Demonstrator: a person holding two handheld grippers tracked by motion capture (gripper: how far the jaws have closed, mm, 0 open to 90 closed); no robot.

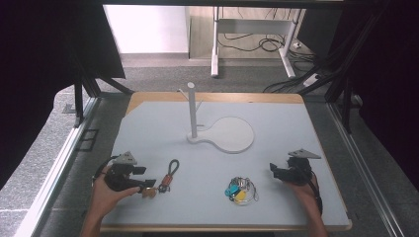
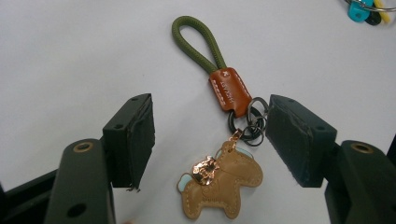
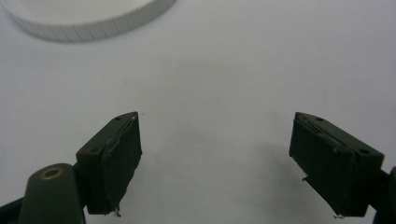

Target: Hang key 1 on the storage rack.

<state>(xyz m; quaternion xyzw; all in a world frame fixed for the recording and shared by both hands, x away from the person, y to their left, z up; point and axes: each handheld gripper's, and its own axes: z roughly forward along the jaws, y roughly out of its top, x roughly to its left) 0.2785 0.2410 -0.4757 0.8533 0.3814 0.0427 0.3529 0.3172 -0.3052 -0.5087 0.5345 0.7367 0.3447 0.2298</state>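
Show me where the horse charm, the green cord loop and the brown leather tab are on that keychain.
horse charm (image 2: 223,189): left gripper view, on the tan body.
green cord loop (image 2: 204,41): left gripper view, on the loop's right strand.
brown leather tab (image 2: 229,89): left gripper view, on the middle of the stitched face.

The high view looks forward and down from above the near edge of the table (image 1: 296,113), taking in its whole top. The left gripper view sits close over the tabletop, facing the horse keychain (image 2: 219,182), which lies at lower left of centre in the high view (image 1: 165,180). The right gripper view looks low along the table towards the white stand base (image 3: 88,16), shared with the high view (image 1: 232,134).
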